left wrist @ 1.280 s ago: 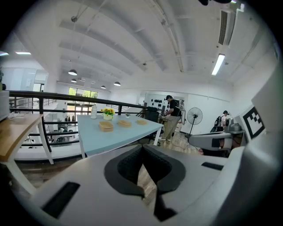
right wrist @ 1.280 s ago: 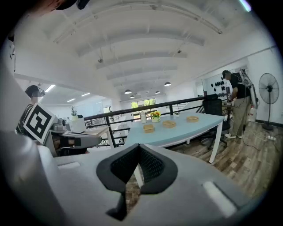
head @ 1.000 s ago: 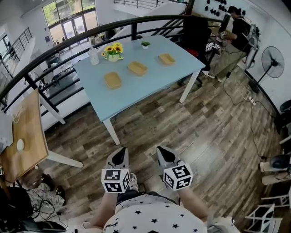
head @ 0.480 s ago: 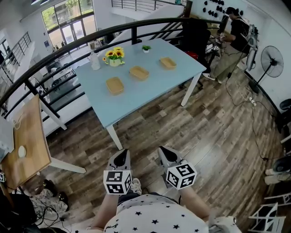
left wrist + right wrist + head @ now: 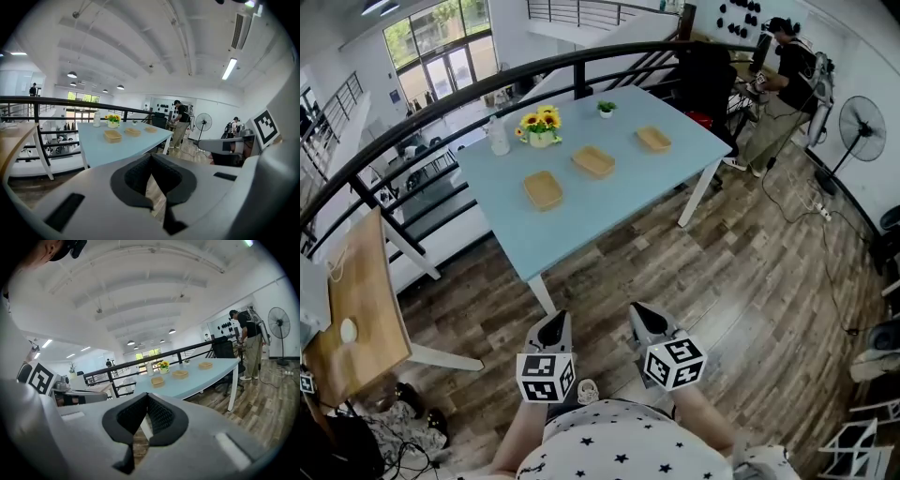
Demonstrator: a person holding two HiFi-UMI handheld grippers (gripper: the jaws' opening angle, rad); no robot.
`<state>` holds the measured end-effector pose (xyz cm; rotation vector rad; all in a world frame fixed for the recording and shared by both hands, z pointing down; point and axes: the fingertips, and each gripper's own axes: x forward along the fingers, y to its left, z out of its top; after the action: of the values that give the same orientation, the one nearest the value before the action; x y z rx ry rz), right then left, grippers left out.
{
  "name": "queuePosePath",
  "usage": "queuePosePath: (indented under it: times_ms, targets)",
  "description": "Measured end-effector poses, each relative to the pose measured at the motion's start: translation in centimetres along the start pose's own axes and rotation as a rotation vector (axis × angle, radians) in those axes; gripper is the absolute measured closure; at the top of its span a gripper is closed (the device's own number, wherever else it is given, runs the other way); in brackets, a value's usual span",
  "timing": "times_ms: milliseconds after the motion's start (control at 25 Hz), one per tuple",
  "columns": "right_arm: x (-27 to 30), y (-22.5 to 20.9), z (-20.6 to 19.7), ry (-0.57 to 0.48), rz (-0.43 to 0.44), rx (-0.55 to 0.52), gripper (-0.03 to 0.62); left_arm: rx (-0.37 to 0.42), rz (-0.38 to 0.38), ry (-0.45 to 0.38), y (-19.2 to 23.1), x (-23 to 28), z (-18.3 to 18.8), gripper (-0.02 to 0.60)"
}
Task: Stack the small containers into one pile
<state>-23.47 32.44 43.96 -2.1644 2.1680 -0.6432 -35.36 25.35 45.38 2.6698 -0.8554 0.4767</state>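
Upper centre of the head view: three small containers (image 5: 593, 161) lie apart in a row on the blue desk (image 5: 581, 220), none stacked. Just behind them stand a sunflower pot (image 5: 542, 128) and a bottle (image 5: 498, 139). Your left tool (image 5: 551, 326) and right tool (image 5: 639, 319) hang at lower centre over the wood floor (image 5: 750, 281), well apart from the desk, both clenched on nothing.

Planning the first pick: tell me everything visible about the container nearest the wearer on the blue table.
The nearest container is a shallow tan tray, rectangular with rounded corners, wood-like, open side up and seemingly empty. It lies flat on the light blue table, at the left end of a row of three, apart from the middle container. Only the tabletop touches it.
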Motion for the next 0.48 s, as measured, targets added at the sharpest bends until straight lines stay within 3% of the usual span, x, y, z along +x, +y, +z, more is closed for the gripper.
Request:
queuePosePath:
  times_ms: [480]
  targets:
    - [7.0,-0.2,1.8,-0.003,-0.012,0.010,0.588,0.034,-0.021,0.015,5.1,4.3,2.4,0.577]
